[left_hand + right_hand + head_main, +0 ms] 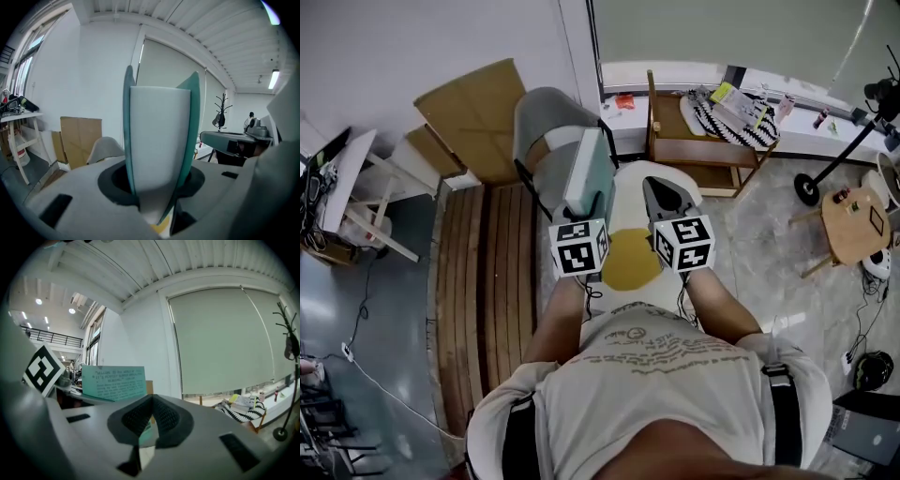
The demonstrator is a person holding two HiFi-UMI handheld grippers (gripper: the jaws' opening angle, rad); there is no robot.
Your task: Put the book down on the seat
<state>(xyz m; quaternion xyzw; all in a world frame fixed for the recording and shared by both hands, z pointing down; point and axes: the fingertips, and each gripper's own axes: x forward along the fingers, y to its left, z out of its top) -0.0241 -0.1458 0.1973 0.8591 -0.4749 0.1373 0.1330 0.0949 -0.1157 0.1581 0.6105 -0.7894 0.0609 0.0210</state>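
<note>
A thick teal-covered book [586, 169] stands on edge, clamped in my left gripper [589, 204]. In the left gripper view its white page block [159, 136] fills the middle between the jaws of that gripper [157, 180]. My right gripper [664, 192] hovers beside it on the right, shut with nothing held. In the right gripper view the closed tips of the right gripper [151, 401] meet, and the book's back cover [112, 383] shows to the left. Under both grippers lies a white seat [628, 183] with a round yellow cushion [630, 260]. A grey chair [546, 117] stands just behind the book.
A slatted wooden platform [483, 281] runs along the left. Cardboard sheets [473, 112] lean on the wall. A wooden shelf unit [698, 150] with a zebra-striped cloth [733, 120] stands at the back right, next to a lamp base [809, 189] and a small round table [858, 220].
</note>
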